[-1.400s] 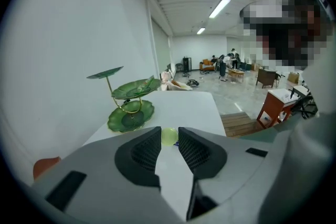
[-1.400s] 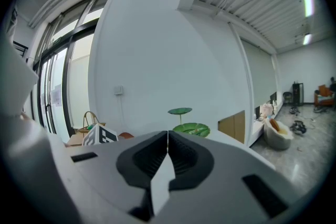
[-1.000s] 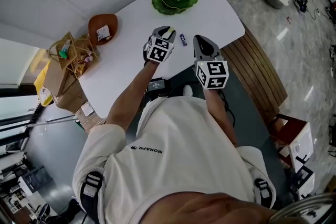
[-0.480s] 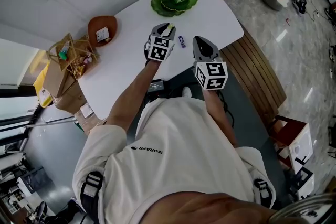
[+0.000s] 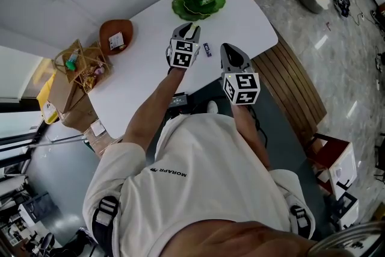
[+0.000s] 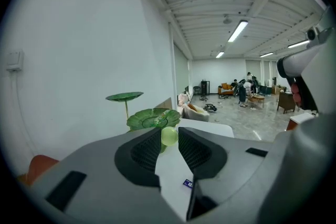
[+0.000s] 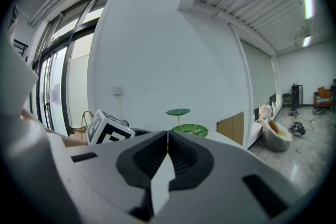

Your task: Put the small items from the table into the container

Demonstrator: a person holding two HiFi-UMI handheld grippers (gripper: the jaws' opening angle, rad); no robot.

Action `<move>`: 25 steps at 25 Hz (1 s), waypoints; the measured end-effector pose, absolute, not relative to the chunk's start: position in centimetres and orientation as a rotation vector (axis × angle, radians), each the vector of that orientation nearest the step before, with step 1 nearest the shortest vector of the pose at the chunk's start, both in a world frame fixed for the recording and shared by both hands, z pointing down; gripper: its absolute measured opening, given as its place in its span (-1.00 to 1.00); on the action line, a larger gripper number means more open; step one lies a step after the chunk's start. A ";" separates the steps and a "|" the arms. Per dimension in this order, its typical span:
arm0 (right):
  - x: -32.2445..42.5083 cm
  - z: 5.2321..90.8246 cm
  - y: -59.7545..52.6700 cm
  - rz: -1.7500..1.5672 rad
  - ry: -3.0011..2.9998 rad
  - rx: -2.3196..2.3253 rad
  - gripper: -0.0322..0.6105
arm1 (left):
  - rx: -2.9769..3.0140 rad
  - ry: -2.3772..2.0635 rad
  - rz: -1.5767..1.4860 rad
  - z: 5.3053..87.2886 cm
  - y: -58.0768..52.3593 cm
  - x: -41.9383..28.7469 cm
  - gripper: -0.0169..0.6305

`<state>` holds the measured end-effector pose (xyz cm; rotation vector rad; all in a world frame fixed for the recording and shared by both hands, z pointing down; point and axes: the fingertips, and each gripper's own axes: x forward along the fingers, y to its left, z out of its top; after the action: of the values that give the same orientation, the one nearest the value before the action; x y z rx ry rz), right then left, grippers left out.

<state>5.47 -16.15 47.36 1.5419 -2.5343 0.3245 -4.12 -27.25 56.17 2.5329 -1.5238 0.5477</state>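
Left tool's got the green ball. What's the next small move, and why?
Probably ease the left tool forward until it is over the lower green leaf dish. The green ball sits pinched between its tips, and the dish lies straight ahead, not yet under the ball.

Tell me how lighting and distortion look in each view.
Head view: even light, sharp, the white table bright but not blown out, edges bowed. Left gripper view: strong fisheye with black corners, ceiling strip light glaring, green ball crisp. Right gripper view: same fisheye, windows washed out, near jaws soft.
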 end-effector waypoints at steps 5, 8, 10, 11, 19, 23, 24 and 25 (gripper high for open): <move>5.7 47.7 -16.2 0.333 -2.526 1.542 -0.86 | 2.535 -1.544 0.519 56.2 -27.9 -3.8 -0.63; 5.9 47.8 -16.5 0.334 -2.522 1.546 -0.86 | 2.519 -1.556 0.496 56.0 -28.6 -3.7 -0.63; 6.0 47.8 -16.6 0.334 -2.519 1.546 -0.86 | 2.507 -1.560 0.492 56.3 -29.3 -3.7 -0.63; 6.0 47.8 -16.6 0.333 -2.518 1.545 -0.86 | 2.507 -1.562 0.496 56.5 -29.6 -3.7 -0.63; 6.1 48.4 -17.0 0.340 -2.507 1.530 -0.86 | 2.494 -1.598 0.464 57.2 -31.6 -3.3 -0.63; 6.5 48.6 -17.3 0.345 -2.497 1.537 -0.86 | 2.491 -1.627 0.460 57.6 -33.0 -3.4 -0.63; 6.6 48.6 -17.4 0.348 -2.497 1.539 -0.86 | 2.482 -1.629 0.459 57.8 -33.3 -3.4 -0.63; 6.7 48.6 -17.4 0.352 -2.497 1.541 -0.86 | 2.467 -1.626 0.456 58.0 -33.5 -3.6 -0.63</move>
<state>6.71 -17.40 48.64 1.5405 -2.4968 0.3524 -3.56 -33.53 57.98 2.4665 -1.6256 0.4560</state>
